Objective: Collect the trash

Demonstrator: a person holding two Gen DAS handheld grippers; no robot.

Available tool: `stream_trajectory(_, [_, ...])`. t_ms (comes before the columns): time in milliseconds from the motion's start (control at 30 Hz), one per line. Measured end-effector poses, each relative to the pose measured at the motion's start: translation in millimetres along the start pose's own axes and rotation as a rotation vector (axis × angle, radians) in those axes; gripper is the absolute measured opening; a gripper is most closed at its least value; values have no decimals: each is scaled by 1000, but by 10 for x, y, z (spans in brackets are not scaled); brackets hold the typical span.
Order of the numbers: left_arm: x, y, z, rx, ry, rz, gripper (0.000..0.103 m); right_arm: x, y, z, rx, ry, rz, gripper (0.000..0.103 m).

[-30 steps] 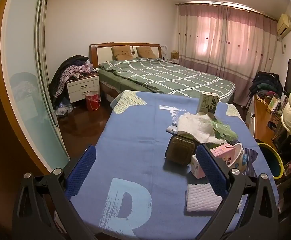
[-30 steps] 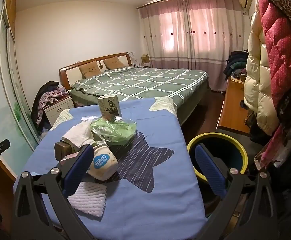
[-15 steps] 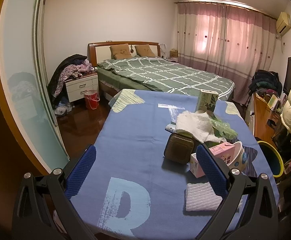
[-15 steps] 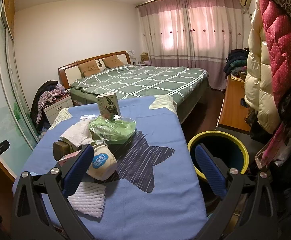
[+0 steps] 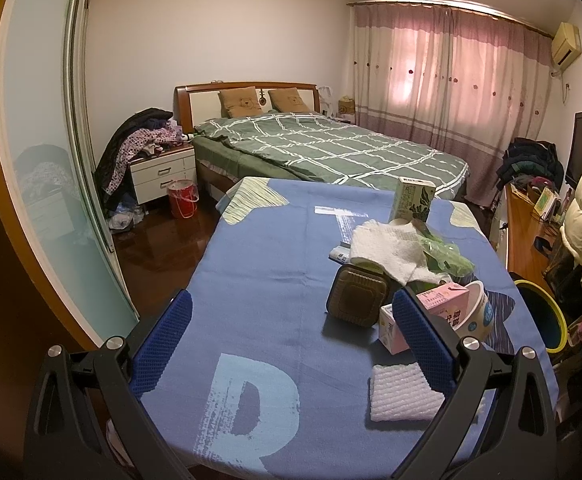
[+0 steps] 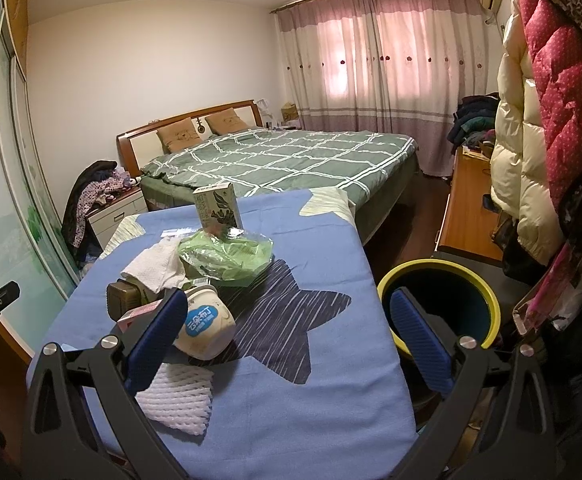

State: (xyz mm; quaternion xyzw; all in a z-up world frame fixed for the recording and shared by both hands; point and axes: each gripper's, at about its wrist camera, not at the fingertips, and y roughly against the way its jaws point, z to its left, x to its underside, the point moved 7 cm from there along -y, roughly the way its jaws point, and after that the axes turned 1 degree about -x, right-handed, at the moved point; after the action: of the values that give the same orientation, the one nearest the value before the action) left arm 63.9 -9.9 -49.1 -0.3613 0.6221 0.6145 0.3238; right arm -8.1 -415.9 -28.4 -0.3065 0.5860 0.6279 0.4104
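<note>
- The left gripper [image 5: 291,336] hovered low over the near end of the blue-clothed table [image 5: 251,280], jaws spread wide and holding nothing.
- The trash sat in one cluster on the table's right half: one white foam net [image 5: 405,396] nearest, one pink carton [image 5: 443,308], one brown square container [image 5: 357,298], one white yoghurt cup [image 6: 205,322] on its side, one crumpled white paper towel [image 6: 157,266], one green plastic bag [image 6: 227,258] and one upright green carton [image 6: 218,210] at the back.
- The right gripper [image 6: 287,340] hung over the table's near right corner, jaws also spread and empty.
- One yellow-rimmed bin [image 6: 441,300] stood on the floor just beside the table's right edge.
- Judgement: nothing was collected yet; starting with the foam net or cup, the nearest pieces, would avoid toppling the pile, and the right gripper was better placed for the bin.
</note>
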Motion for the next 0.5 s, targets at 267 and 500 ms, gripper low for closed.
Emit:
stream_trajectory(267, [-4, 11, 0, -1, -1, 1, 99, 4, -7, 4, -1, -1, 1, 97])
stream_trajectory(500, [-1, 8, -2, 0, -1, 0, 99, 37, -32, 7, -2, -2, 1, 97])
